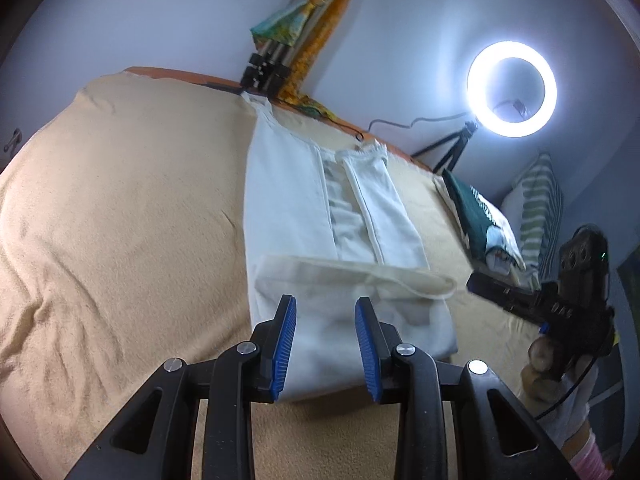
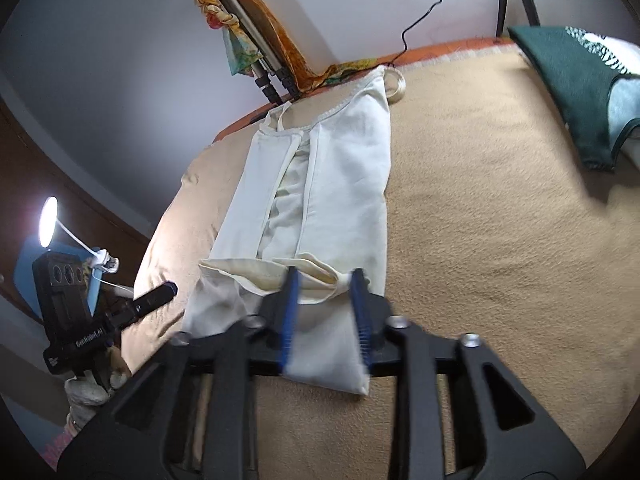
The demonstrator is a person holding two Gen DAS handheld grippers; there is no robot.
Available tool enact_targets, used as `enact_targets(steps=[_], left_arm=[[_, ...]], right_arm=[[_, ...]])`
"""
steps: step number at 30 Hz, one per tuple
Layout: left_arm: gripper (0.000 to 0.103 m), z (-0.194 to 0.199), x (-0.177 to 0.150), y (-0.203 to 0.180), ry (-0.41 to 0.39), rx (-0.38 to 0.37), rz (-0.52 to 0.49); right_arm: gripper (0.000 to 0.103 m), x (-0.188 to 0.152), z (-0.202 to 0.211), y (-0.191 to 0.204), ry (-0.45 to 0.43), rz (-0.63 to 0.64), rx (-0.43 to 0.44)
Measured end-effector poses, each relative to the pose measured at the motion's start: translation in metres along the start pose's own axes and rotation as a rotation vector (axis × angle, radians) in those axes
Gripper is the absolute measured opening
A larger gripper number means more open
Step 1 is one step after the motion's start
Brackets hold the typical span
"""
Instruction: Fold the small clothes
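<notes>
Both the left gripper (image 1: 326, 314) and right gripper (image 2: 325, 286), jaws apart, seemingly hover over the folded cream garment (image 1: 304, 200).

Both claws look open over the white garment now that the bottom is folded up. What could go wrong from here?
1. The folded-up hem lies loose and puffy on the white garment; with the left claw and right claw open, it may spring back.
2. The two side flaps leave a gap down the middle, so another fold could come out lopsided.
3. The garment's top strap lies near the blanket's far edge, close to the black cable, and may snag.
</notes>
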State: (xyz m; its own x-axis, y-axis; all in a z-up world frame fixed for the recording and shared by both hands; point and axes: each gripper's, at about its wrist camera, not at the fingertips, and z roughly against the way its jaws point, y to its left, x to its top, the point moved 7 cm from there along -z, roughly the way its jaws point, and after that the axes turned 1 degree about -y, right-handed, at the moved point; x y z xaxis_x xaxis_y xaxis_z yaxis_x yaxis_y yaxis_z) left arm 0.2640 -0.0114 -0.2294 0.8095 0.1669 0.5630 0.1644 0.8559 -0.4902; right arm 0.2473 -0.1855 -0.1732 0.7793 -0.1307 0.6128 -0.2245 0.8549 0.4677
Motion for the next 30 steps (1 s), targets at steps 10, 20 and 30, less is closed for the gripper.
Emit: enact_targets(steps=[10,20,30], left_arm=[[0.029,-0.029,-0.006,-0.006,0.041,0.022,-0.013],[0.029,-0.037,0.005,0.015,0.016,0.109,-0.011],[0.04,-0.026,0.062,0.03,-0.044,0.136,0.007]], right_arm=[[0.03,-0.028,-0.038,0.035,0.145,0.185,0.07],[0.03,0.004,-0.059,0.001,0.077,0.152,-0.128],[0.03,0.031,-0.033,-0.001,0.046,0.143,-0.122]])
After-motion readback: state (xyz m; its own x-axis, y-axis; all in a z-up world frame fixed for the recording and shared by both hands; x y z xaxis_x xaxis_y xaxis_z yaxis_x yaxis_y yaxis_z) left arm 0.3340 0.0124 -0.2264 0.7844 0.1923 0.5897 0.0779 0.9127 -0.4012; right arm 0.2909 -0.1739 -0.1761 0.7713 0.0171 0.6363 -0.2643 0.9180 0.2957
